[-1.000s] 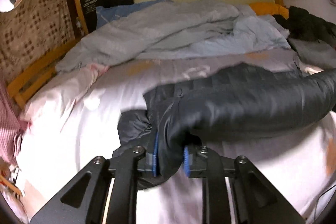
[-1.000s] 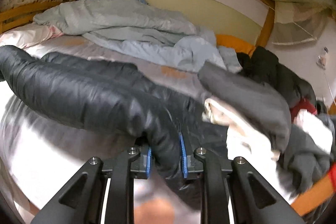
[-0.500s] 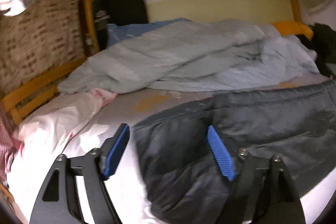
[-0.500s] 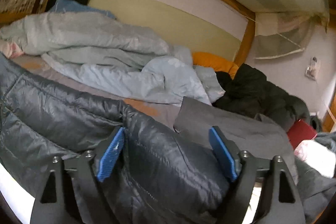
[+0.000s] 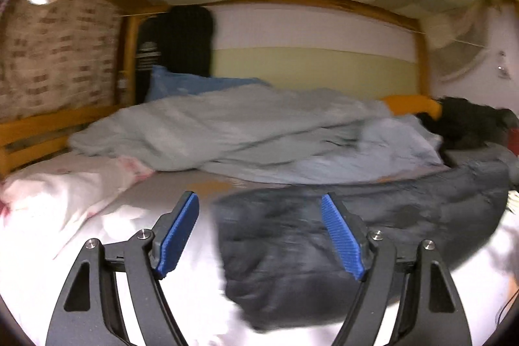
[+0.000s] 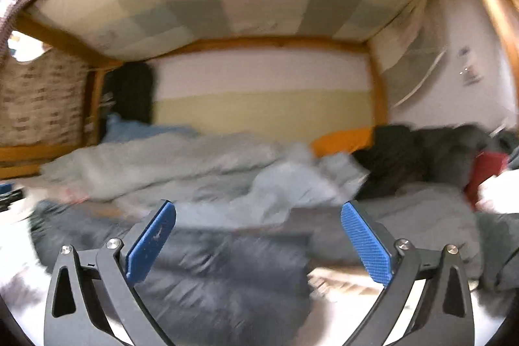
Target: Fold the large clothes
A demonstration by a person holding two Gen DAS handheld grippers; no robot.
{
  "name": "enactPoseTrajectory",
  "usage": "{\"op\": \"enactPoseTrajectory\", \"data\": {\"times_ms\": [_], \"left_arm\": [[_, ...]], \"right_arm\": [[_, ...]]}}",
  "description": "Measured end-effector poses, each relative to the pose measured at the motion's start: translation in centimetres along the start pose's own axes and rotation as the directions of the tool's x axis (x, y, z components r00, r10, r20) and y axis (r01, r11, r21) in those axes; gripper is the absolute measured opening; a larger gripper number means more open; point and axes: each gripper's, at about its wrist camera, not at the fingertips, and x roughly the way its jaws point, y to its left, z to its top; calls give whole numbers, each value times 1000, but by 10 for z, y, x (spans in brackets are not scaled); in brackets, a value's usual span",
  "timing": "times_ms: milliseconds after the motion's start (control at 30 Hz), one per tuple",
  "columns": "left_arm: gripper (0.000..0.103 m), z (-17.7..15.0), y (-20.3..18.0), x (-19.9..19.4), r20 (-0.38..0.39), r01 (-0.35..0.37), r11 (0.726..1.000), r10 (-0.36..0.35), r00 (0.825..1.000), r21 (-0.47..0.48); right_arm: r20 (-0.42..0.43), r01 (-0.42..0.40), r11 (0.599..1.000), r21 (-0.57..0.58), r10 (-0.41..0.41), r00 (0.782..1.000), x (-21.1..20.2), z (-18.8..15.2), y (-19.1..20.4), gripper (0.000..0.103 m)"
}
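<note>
Both tools hold nothing: left tool [image 5: 259, 235] closing slightly, right tool [image 6: 258, 244] opening wide. Dark padded jacket [image 5: 340, 235] lies on the bed [image 5: 81, 248] ahead, long axis crosswise, nearer the left.

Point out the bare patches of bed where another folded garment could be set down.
Free: the white sheet left of the dark puffer jacket, bordered by the pink-white bedding on its far left and the pale duvet behind. Crowded: the right side, where the black clothes, grey garment and a red item pile up.
</note>
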Motion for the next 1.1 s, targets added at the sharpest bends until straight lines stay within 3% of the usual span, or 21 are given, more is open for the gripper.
{"op": "enactPoseTrajectory", "data": {"times_ms": [33,133,167,200,400,500,567,633,700,800,967,1100], "left_arm": [[77,0,-7,4,-13,-2,1000,3,1000,21],[77,-3,-19,30,-95,-1,1000,2,996,17],[77,-4,-16,42,-134,-12,1000,11,991,-4],[77,-4,-12,53,-161,-19,1000,15,987,-22],[76,-5,7,116,-250,-75,997,69,966,-13],[77,-14,16,144,-266,-92,996,88,960,-2],[77,-22,18,166,-300,-124,992,123,946,15],[77,-30,23,184,-329,-122,993,113,937,-8],[78,-40,29,199,-374,-151,988,130,918,-26],[84,-55,44,217,-441,-153,982,89,893,-112],[89,-68,47,230,-499,-164,980,86,862,-115],[96,-71,49,234,-524,-176,977,88,847,-121]], "right_arm": [[-31,-25,1000,-16,25,999,6,-4,5,98],[-142,-58,992,-114,42,989,37,-20,26,58],[-178,-49,989,-139,23,984,49,-26,29,34],[-206,-45,988,-145,14,978,59,-30,31,27],[-339,-21,1000,4,21,941,128,-51,-3,27],[-361,-12,997,-70,-14,932,155,-54,0,27],[-371,-19,993,-115,-25,928,170,-58,8,27],[-395,-7,991,-133,-46,918,188,-67,10,27],[-451,-3,996,-89,-38,892,211,-77,6,27],[-538,0,996,-84,-45,842,239,-91,6,27],[-591,1,996,-84,-50,805,257,-101,7,30],[-620,16,999,-40,-38,784,265,-107,-1,39]]}}
